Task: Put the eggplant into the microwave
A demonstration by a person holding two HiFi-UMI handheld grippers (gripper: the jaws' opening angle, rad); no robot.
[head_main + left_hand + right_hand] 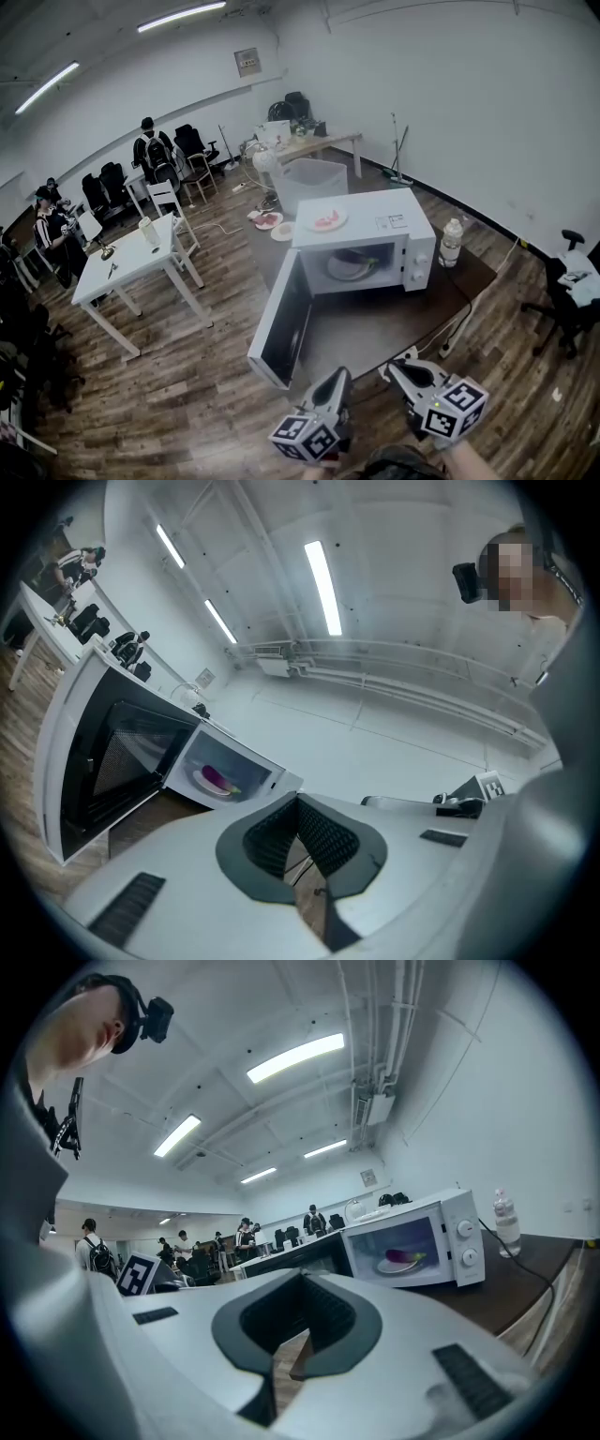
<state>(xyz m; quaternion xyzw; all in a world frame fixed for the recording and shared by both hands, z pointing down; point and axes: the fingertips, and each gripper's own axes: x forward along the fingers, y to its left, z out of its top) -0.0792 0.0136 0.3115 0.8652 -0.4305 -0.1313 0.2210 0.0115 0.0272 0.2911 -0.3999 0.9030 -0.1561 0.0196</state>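
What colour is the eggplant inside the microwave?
The eggplant is purple; right gripper view shows it best.

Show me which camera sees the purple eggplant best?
The right gripper view: the eggplant lies clear and purple on its plate inside the microwave. The left gripper view shows it smaller. The head view shows only a dark shape on the plate.

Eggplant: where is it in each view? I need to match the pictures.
Head view: eggplant just right of centre, dim, on the plate inside the microwave.
Left gripper view: left of centre, purple.
Right gripper view: right of centre.
Shared landmark: the open microwave.
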